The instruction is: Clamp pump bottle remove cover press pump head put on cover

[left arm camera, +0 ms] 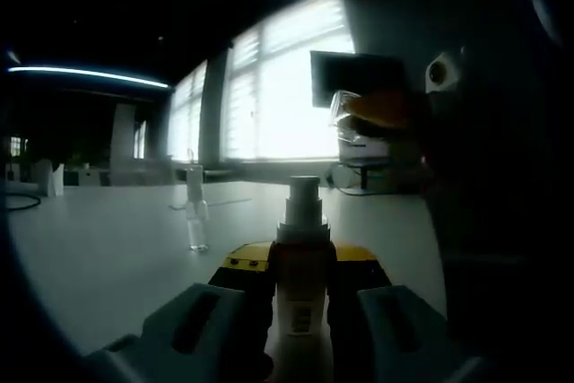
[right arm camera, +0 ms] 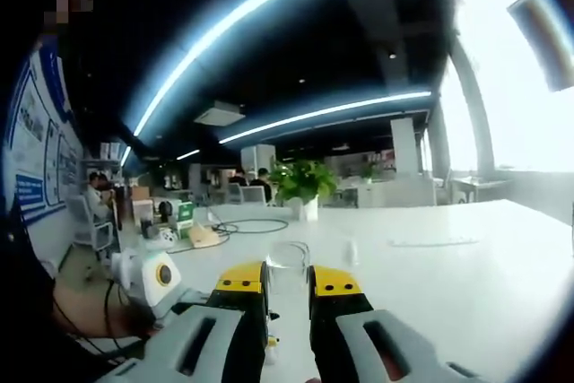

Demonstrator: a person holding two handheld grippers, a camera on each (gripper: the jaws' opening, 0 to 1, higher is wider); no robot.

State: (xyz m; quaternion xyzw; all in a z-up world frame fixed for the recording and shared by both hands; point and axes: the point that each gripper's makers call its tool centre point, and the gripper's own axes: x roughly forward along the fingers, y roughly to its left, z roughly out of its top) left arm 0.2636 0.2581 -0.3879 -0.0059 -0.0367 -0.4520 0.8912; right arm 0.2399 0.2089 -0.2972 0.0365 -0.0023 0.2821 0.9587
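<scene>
Jaws of left gripper (left arm camera: 300, 316) clamp slim cylindrical pump bottle (left arm camera: 302, 248), nozzle bare.

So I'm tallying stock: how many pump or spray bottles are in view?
2. One pump bottle, cover off, stands clamped in the left hand-held gripper; a small clear bottle stands on the table beyond. Others may be hidden.
</scene>
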